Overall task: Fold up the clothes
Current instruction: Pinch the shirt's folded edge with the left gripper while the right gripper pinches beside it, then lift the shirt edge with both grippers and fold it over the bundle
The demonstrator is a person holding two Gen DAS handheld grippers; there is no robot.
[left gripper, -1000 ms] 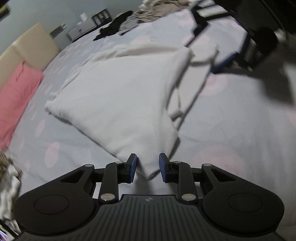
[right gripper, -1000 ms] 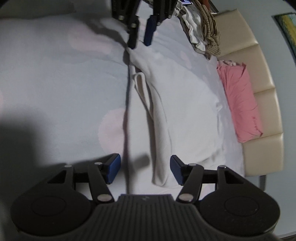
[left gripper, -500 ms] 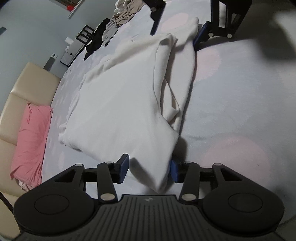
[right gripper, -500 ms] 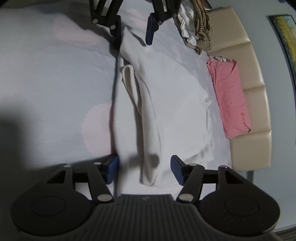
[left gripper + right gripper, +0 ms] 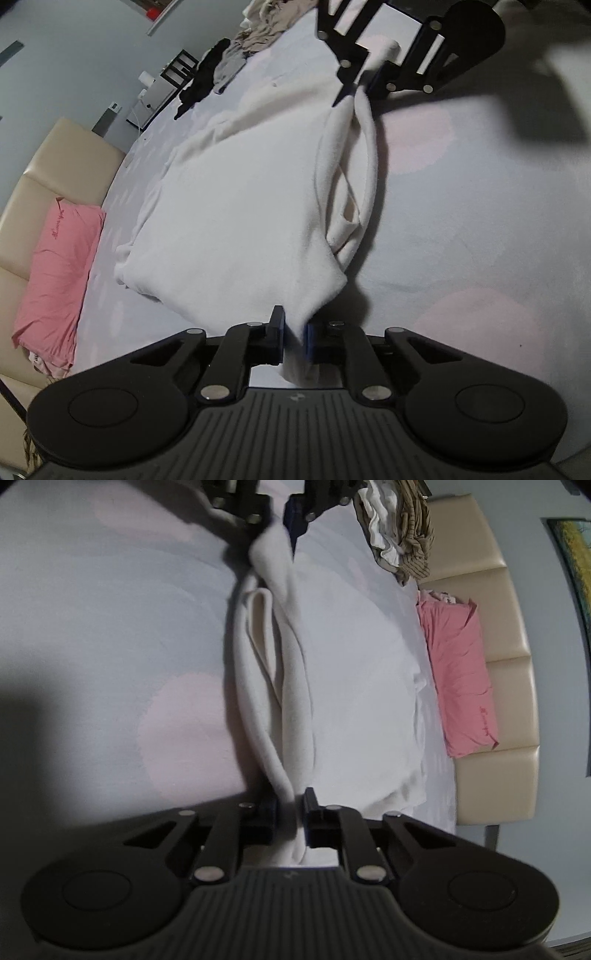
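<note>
A white garment (image 5: 240, 206) lies partly folded on the pale bedsheet (image 5: 480, 221), one long edge doubled over. My left gripper (image 5: 294, 334) is closing on the near corner of that edge, and the cloth is pinched between its blue pads. At the far end the right gripper (image 5: 364, 86) bites the other corner. In the right wrist view the white garment (image 5: 354, 686) runs away from my right gripper (image 5: 291, 814), whose jaws are closing with the rolled edge squeezed between them. The left gripper (image 5: 279, 515) holds the far corner at the top.
A pink pillow (image 5: 55, 273) leans on the beige padded headboard (image 5: 48, 158). Piles of other clothes (image 5: 229, 62) lie at the far end of the bed, and striped and white clothes (image 5: 402, 524) are heaped near the headboard (image 5: 495, 686). Dark shelving (image 5: 177, 70) stands by the wall.
Both grippers went from open around the garment's folded edge to pinching its two end corners. The edge between them now looks drawn into a narrower roll.
</note>
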